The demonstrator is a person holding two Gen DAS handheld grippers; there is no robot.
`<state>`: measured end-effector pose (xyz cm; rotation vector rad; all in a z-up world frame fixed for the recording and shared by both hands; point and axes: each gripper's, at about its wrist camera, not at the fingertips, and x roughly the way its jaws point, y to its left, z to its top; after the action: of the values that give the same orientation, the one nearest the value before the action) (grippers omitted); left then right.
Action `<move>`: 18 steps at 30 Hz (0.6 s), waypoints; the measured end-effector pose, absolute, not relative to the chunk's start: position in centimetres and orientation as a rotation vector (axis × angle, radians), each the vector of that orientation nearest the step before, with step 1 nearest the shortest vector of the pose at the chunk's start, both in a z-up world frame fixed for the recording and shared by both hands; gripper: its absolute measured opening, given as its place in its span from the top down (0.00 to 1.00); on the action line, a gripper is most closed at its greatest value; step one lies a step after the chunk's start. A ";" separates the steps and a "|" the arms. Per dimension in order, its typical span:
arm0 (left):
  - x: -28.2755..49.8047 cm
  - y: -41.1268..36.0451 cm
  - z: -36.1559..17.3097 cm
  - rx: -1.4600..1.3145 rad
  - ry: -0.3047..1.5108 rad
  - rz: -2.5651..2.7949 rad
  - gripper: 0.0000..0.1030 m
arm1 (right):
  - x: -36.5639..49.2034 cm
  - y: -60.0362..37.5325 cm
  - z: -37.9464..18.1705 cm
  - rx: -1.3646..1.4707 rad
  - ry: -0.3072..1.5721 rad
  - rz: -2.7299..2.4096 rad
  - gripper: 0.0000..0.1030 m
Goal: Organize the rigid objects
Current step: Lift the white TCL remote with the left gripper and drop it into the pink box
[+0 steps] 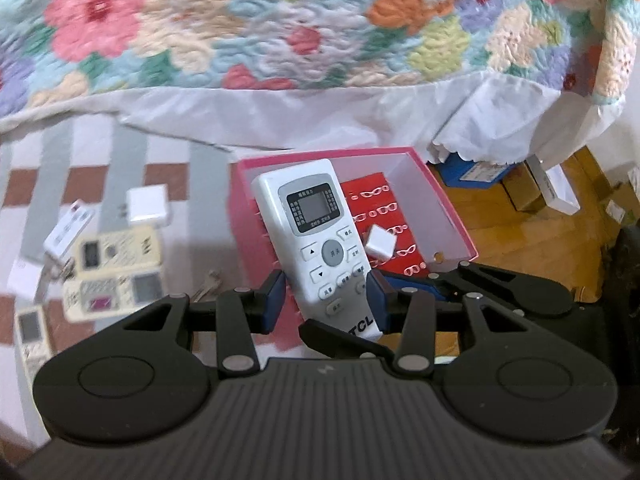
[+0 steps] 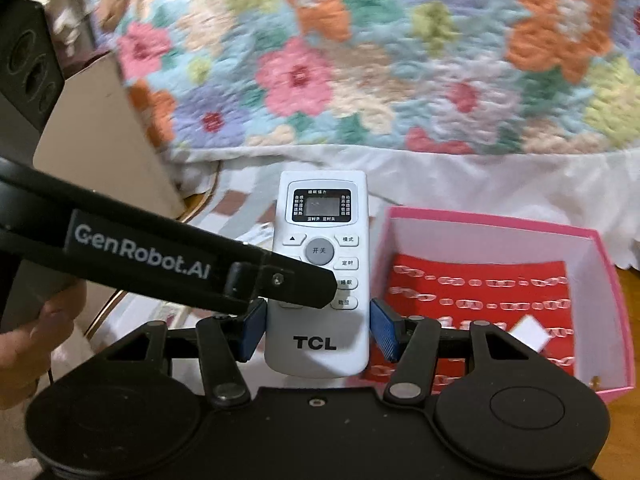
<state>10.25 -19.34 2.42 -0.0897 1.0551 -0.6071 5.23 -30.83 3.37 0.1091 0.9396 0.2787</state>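
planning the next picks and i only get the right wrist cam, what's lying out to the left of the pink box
observer: A cream remote and a second cream remote lie side by side on the striped cloth.
operator: any chargers out there
observer: Yes, a white charger block sits on the cloth just beyond the two remotes.
operator: and on the other side of the box
observer: To the right of the pink box, a blue box sits on the wooden floor, partly under the white bed skirt.
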 end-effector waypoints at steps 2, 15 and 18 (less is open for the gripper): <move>11.3 -21.4 2.0 -0.064 1.070 -0.613 0.59 | 6.1 -32.4 2.7 0.113 0.947 0.265 0.40; 19.5 -31.6 -9.1 -0.021 1.330 -0.562 0.59 | 11.9 -41.4 -8.6 0.345 1.197 0.144 0.40; 20.1 -32.9 -11.4 -0.015 1.380 -0.567 0.59 | 12.1 -42.3 -10.5 0.386 1.250 0.113 0.41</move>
<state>20.15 -32.95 -11.44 -0.0153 1.3802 -0.5672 12.06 -42.33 -10.45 0.3858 1.2503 0.1128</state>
